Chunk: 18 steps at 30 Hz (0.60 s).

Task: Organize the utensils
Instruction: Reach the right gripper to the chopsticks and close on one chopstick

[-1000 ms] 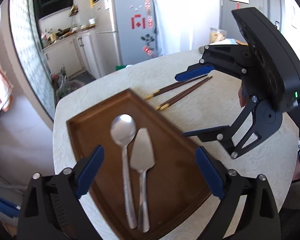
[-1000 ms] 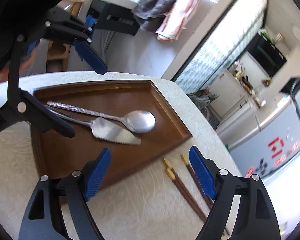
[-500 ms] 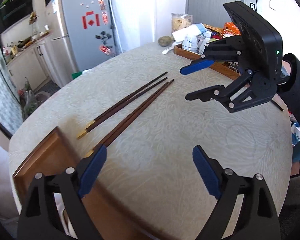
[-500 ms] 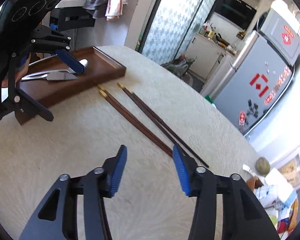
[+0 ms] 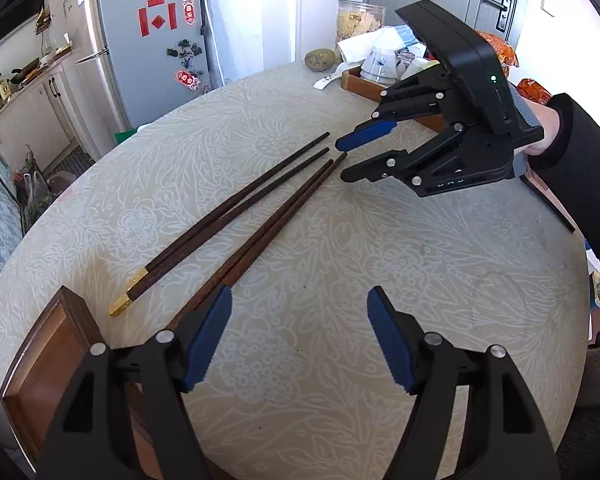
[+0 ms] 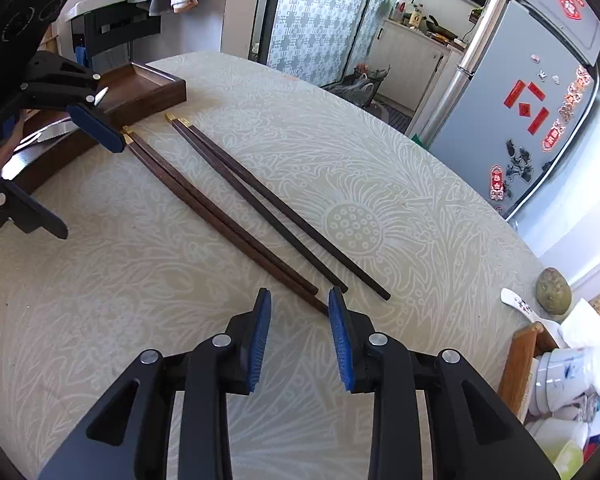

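Risk of scattering: both tools have just been narrowing yet grip nothing, the right tool (image 6: 296, 336) at the near chopstick pair's (image 6: 220, 216) tips and the left tool (image 5: 300, 332) by its gold-capped ends, so uneven closure could roll sticks across the bench (image 6: 100, 300).

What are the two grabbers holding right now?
Nothing yet. The right gripper has been closing around the thin tips of the near chopsticks, not pinching them. The left gripper, also closing, is empty beside their thick ends.
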Each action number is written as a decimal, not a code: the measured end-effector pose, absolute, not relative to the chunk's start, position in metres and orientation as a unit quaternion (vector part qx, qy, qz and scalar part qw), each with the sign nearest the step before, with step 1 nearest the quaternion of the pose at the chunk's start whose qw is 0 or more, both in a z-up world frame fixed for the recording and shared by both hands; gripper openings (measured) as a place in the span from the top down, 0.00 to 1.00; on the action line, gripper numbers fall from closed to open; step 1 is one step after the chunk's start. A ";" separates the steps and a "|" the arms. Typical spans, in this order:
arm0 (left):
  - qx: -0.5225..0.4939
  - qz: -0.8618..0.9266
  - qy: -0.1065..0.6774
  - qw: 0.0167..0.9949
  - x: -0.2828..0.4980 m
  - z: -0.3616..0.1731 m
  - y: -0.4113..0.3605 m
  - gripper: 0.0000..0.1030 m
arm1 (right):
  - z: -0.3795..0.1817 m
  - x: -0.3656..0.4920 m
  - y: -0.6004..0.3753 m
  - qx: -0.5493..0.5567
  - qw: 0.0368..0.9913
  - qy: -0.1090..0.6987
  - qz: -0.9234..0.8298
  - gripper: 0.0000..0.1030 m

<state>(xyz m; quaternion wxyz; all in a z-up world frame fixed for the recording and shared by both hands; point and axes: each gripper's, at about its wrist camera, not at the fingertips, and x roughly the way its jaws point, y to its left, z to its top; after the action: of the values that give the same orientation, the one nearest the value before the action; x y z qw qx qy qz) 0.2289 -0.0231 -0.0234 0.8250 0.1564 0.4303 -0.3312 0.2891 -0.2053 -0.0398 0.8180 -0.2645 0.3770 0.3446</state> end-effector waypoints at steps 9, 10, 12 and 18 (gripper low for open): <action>0.157 -0.338 0.435 0.820 0.234 -0.027 -0.018 0.29 | -0.039 0.306 -0.212 -0.220 0.801 0.416 0.370 0.74; 0.157 -0.337 0.436 0.819 0.234 -0.028 -0.017 0.29 | -0.039 0.308 -0.214 -0.208 0.798 0.423 0.376 0.75; 0.155 -0.338 0.438 0.819 0.236 -0.028 -0.017 0.29 | -0.039 0.313 -0.219 -0.184 0.793 0.435 0.385 0.76; 0.157 -0.341 0.440 0.816 0.236 -0.026 -0.019 0.29 | -0.037 0.304 -0.217 -0.198 0.787 0.437 0.388 0.77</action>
<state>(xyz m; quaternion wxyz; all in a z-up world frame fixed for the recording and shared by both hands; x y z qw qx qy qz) 0.2357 -0.0187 -0.0262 0.8155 0.1571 0.4403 -0.3412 0.3044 -0.2175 -0.0369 0.7870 -0.1982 0.4372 0.3876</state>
